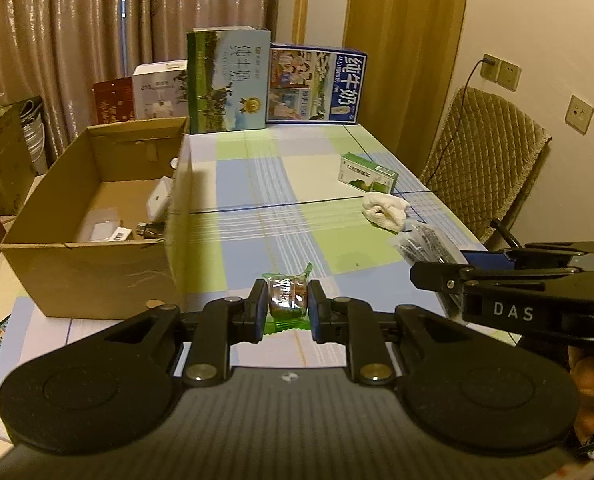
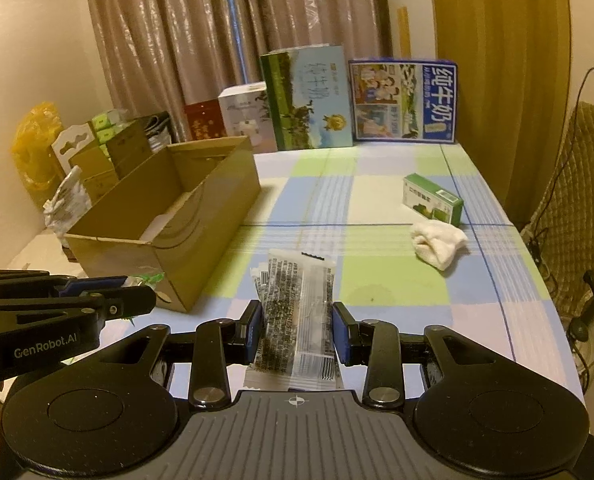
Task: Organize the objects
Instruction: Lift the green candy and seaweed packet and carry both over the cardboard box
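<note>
My left gripper (image 1: 287, 307) is shut on a small green-edged snack packet (image 1: 288, 298), held above the near end of the checked tablecloth. My right gripper (image 2: 298, 330) is shut on a clear sachet with black print (image 2: 297, 320), standing upright between the blue pads. In the left wrist view, the right gripper (image 1: 537, 280) shows from the side at the right. The open cardboard box (image 1: 97, 216) sits on the table's left; inside lie a white device (image 1: 159, 200) and other small items. A green medicine box (image 2: 433, 199) and a crumpled white cloth (image 2: 439, 242) lie on the right half.
Two milk cartons (image 1: 229, 80) (image 1: 317, 84) stand at the table's far end before the curtains. A padded chair (image 1: 485, 168) stands right of the table. Stacked boxes and a yellow bag (image 2: 37, 148) crowd the left beyond the cardboard box.
</note>
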`<state>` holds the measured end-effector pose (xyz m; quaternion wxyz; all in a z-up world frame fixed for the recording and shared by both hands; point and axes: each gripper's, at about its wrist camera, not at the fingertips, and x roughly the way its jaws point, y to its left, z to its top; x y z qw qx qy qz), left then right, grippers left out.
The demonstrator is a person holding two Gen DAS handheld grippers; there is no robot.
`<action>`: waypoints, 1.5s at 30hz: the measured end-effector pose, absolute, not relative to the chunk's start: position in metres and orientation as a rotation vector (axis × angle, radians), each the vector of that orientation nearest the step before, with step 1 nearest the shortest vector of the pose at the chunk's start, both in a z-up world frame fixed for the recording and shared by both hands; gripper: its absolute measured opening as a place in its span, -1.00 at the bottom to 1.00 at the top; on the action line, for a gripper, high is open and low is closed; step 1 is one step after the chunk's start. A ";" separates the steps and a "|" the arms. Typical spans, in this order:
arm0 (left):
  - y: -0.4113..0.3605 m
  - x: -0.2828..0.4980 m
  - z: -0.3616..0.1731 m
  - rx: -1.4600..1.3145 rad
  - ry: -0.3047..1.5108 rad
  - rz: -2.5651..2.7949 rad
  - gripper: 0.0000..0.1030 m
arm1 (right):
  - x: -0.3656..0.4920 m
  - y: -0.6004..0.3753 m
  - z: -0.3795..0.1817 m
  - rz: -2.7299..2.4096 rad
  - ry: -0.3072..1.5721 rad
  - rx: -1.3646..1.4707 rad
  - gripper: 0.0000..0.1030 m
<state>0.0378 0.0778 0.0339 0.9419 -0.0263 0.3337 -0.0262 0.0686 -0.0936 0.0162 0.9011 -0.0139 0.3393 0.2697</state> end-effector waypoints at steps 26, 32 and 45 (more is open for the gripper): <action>0.144 0.017 0.050 -0.087 0.652 0.057 -0.68 | 0.061 -0.033 0.016 0.681 0.706 -0.106 -0.35; 0.185 0.020 0.061 -0.080 0.642 0.110 -0.68 | 0.070 0.007 0.024 0.738 0.689 -0.133 -0.35; 0.255 0.066 0.070 -0.040 0.650 0.149 -0.68 | 0.110 0.075 0.031 0.798 0.701 -0.117 -0.35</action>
